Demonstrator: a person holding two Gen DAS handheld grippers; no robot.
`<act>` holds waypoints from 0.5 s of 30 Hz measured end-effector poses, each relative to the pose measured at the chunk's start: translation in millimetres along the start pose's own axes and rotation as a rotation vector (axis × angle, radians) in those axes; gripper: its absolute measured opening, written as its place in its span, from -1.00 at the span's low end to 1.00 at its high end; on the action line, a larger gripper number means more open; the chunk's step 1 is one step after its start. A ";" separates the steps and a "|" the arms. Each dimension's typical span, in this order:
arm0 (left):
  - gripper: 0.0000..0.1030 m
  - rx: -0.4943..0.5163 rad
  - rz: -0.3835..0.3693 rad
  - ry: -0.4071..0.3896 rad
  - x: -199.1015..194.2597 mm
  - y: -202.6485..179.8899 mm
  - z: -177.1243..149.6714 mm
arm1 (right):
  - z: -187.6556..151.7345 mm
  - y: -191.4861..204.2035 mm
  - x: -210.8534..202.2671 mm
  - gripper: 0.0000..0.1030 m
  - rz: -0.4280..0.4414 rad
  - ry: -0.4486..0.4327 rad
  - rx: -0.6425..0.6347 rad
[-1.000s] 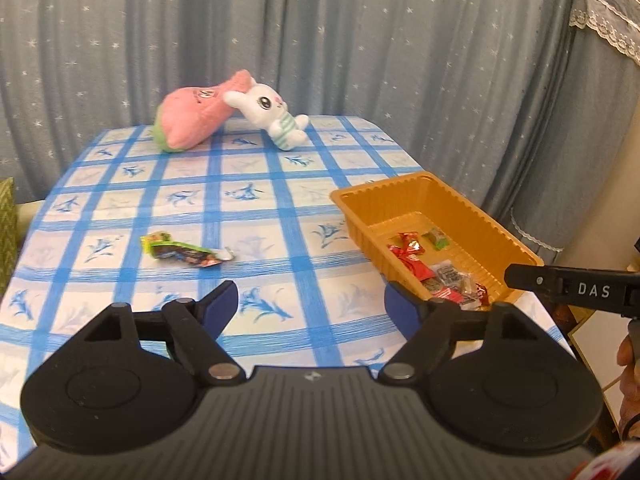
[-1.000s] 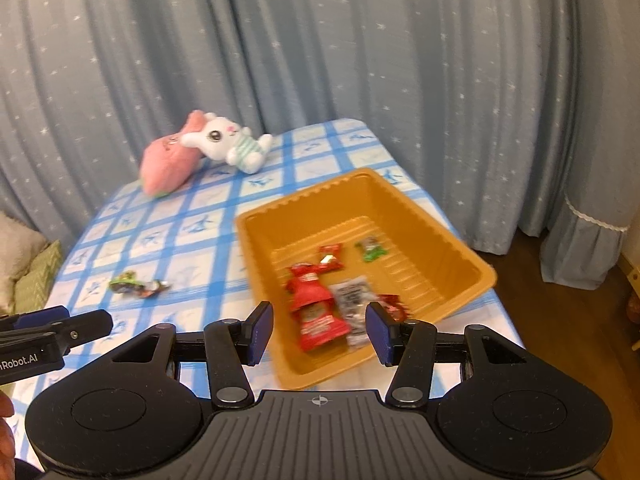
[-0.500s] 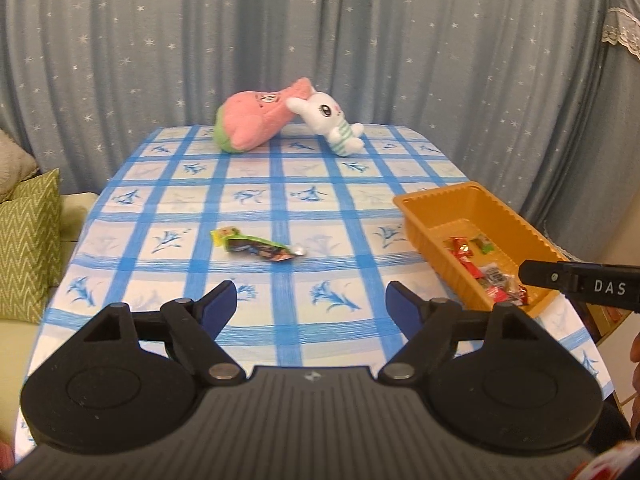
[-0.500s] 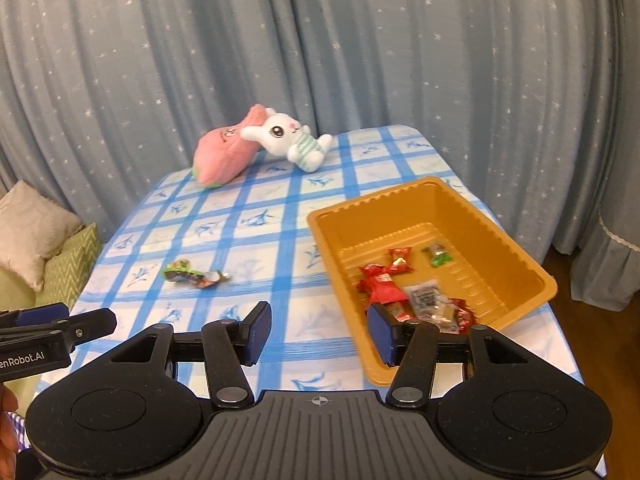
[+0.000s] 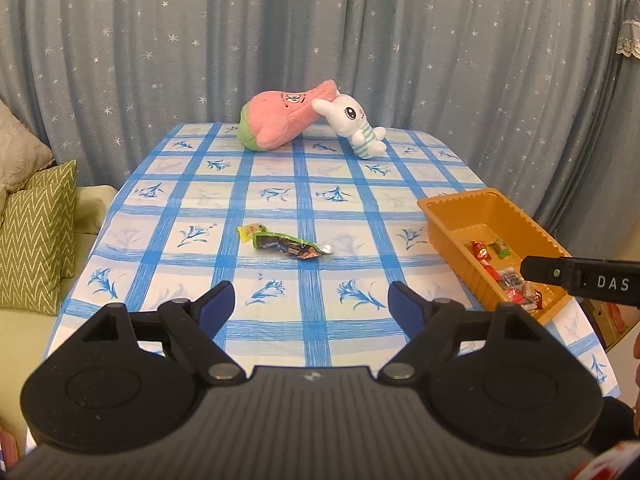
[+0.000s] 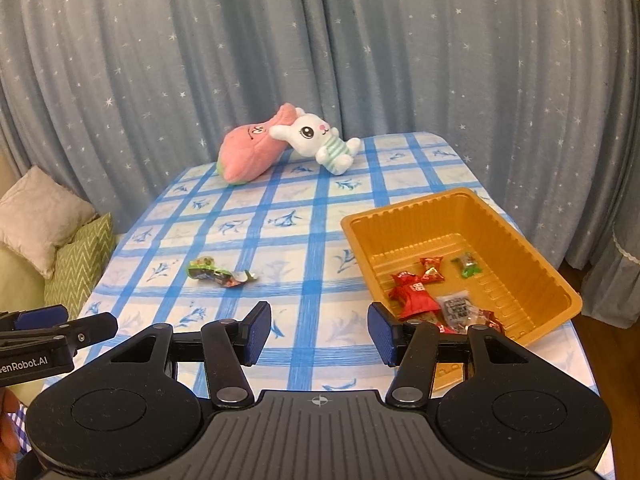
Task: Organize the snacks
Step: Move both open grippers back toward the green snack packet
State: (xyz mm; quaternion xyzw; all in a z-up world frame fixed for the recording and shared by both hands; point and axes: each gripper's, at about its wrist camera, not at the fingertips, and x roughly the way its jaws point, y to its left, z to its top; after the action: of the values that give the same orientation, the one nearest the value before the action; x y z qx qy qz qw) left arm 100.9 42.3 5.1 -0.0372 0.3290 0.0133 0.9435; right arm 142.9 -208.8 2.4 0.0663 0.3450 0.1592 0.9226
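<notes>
Left wrist view: the left gripper (image 5: 311,300) hangs above the near edge of the table (image 5: 168,208), its fingers (image 5: 218,305) spread wide and opening further, with nothing between them. The one loose snack packet (image 5: 286,242) lies flat on the checked cloth at about twelve o'clock from the fingers, well apart from them. The orange tray (image 5: 452,210) sits at three o'clock, near the table's right edge, with wrapped sweets inside. The likely trouble is the packet itself: it looks thin and crinkled and lies flat, so fingers coming down on it could slide over it or pinch the cloth along with it. A small yellow wrapper (image 5: 250,229) touches the packet's eleven o'clock end and could be dragged along or left behind.

Right wrist view: the right gripper (image 6: 319,330) shows fingers (image 6: 256,330) about half open and empty. The packet (image 6: 218,274) lies at ten o'clock, the tray (image 6: 404,216) at two o'clock with its near corner just beyond the right finger. A careless swing there could nudge the light tray towards the table edge. The left gripper (image 6: 60,330) reaches in at nine o'clock, so both heading for the packet could collide.
</notes>
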 end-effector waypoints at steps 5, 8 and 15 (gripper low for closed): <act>0.59 -0.009 0.004 0.004 1.6 5.6 -2.0 | -1.2 5.3 4.2 0.05 0.002 0.009 -0.009; 0.60 -0.013 0.006 0.000 1.7 7.7 -2.1 | -2.0 7.2 5.6 0.05 0.006 0.011 -0.013; 0.66 -0.026 0.014 -0.009 2.8 17.2 -2.6 | -1.0 16.4 11.1 0.05 0.016 0.016 -0.032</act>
State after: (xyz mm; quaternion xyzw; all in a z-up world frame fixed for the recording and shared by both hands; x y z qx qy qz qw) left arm 100.6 59.3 0.2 -0.0471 0.3248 0.0243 0.9443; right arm 146.1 -189.6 -1.4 0.0532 0.3493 0.1725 0.9195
